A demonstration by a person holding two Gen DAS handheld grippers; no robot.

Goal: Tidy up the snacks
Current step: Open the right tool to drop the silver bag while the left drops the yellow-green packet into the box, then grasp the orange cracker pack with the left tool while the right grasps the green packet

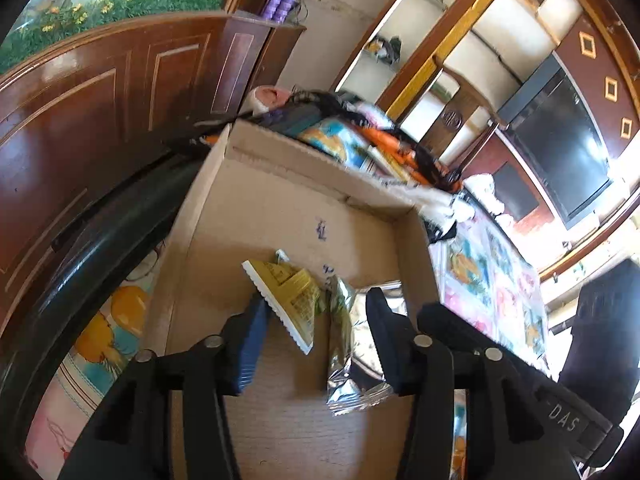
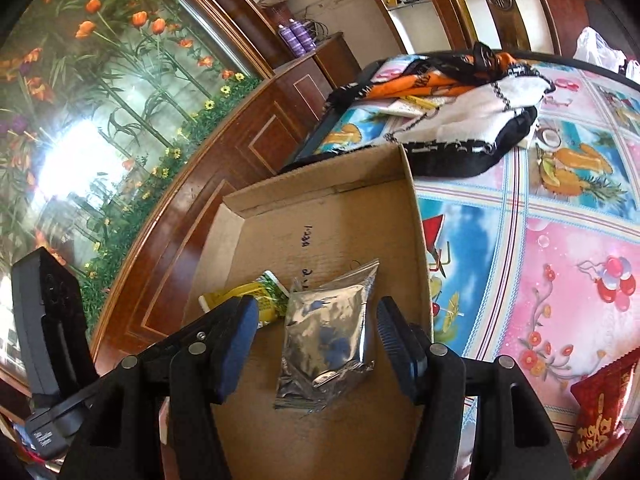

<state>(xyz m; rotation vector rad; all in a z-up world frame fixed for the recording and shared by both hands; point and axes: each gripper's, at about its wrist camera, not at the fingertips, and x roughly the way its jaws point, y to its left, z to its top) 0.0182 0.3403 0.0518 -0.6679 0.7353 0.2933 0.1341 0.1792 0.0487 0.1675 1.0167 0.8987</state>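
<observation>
An open cardboard box (image 1: 280,200) lies on a table with a colourful cloth. On its floor are a yellow snack packet (image 1: 290,300) and a silver foil packet (image 1: 342,344). My left gripper (image 1: 316,300) hangs over them, open; the yellow packet sits just beside its left finger (image 1: 248,344), not pinched. In the right wrist view the same box (image 2: 320,208) holds the silver packet (image 2: 324,336) between the spread fingers of my right gripper (image 2: 316,304), with a gap on each side. The yellow packet (image 2: 256,294) peeks out behind the right gripper's left finger (image 2: 236,344).
A red snack packet (image 2: 600,412) lies on the patterned tablecloth (image 2: 560,240) to the right of the box. A black, white and orange cloth (image 2: 460,120) is heaped behind the box. A dark wooden cabinet (image 1: 100,100) stands along the left.
</observation>
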